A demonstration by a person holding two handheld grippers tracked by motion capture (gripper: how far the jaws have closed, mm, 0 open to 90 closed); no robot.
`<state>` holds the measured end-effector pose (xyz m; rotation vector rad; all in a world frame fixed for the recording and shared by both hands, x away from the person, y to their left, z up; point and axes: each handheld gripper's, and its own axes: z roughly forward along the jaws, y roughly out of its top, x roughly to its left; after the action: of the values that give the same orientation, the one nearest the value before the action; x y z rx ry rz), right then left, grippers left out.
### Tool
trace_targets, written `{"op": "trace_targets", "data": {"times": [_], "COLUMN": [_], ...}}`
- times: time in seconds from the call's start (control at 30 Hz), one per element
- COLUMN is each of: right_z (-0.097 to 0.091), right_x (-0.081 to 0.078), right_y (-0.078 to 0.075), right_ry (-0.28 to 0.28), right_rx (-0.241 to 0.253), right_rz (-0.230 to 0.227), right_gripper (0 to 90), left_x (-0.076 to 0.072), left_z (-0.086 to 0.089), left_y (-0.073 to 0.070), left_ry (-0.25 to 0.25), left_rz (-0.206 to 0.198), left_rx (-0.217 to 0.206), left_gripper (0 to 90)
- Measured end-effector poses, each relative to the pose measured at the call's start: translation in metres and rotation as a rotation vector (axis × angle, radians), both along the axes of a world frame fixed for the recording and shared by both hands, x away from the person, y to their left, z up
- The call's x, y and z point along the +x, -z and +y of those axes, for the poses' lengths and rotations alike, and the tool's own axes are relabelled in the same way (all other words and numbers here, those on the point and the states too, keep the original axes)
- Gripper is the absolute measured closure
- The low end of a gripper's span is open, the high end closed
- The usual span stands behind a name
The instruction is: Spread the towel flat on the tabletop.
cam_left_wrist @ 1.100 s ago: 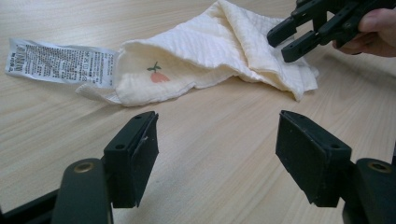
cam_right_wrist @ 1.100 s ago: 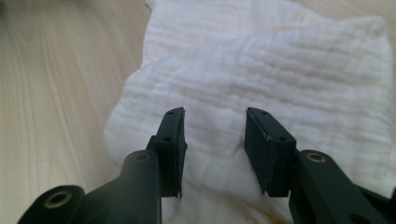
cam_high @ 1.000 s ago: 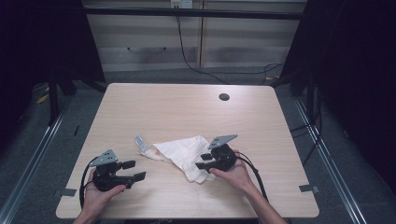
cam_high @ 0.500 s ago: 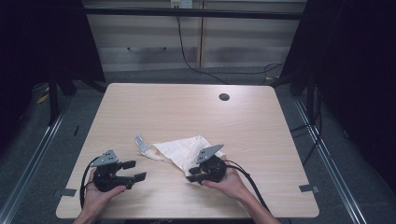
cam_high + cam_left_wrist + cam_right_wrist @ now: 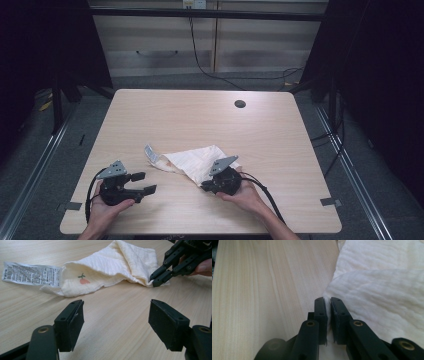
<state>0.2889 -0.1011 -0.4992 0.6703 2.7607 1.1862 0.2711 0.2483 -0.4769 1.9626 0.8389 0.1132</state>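
Cream cotton, ribbed in fine crinkled lines, made up the cloth (image 5: pixel 197 162) that lay bunched on the pale wood bench (image 5: pixel 200 120), near its front edge and a little toward the middle. In the high view it formed a rough wedge, broad at the right and tapering to the left. The left gripper view showed the cloth (image 5: pixel 110 270) folded over itself in several soft layers, with a small printed motif (image 5: pixel 84 280) on one flap: an orange-pink fruit shape under a green sprig. A long white care label (image 5: pixel 31 273), covered in small dark print too fine to read, stuck out flat from the narrow end onto the bench. In the high view the label (image 5: pixel 150 153) pointed up and to the left.

The right hand-held gripper (image 5: pixel 206 186) sat at the cloth's near right corner. Its jaws had just been closing, and the right gripper view showed the right hand-held gripper (image 5: pixel 328 312) clamped on a thin edge of the fabric, the pads almost meeting with the cloth pinched between them. The left gripper view showed the same pinch from the side, the jaw tips biting the corner where it met the bench.

The left hand-held gripper (image 5: pixel 144 182) rested on the bench to the cloth's left, well apart from it. Its jaws stood wide open with nothing between them, pointing toward the cloth.

A small dark round hole (image 5: pixel 240 104) sat in the bench near the far right.
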Motion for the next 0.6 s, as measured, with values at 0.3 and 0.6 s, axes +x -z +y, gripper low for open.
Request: {"op": "trace_targets", "data": {"times": [0.3, 0.6], "right_z": [-0.008, -0.031], "right_x": [0.004, 0.011], "right_y": [-0.016, -0.065], "right_ry": [0.015, 0.065], "right_rx": [0.086, 0.207], "right_rz": [0.027, -0.035], "right_gripper": [86.3, 87.1], "left_x": [0.0, 0.001], "left_z": [0.001, -0.002], "left_y": [0.0, 0.001], "left_ry": [-0.002, 0.0], "left_rz": [0.002, 0.005], "left_rx": [-0.007, 0.006], "left_gripper": [28.4, 28.4]}}
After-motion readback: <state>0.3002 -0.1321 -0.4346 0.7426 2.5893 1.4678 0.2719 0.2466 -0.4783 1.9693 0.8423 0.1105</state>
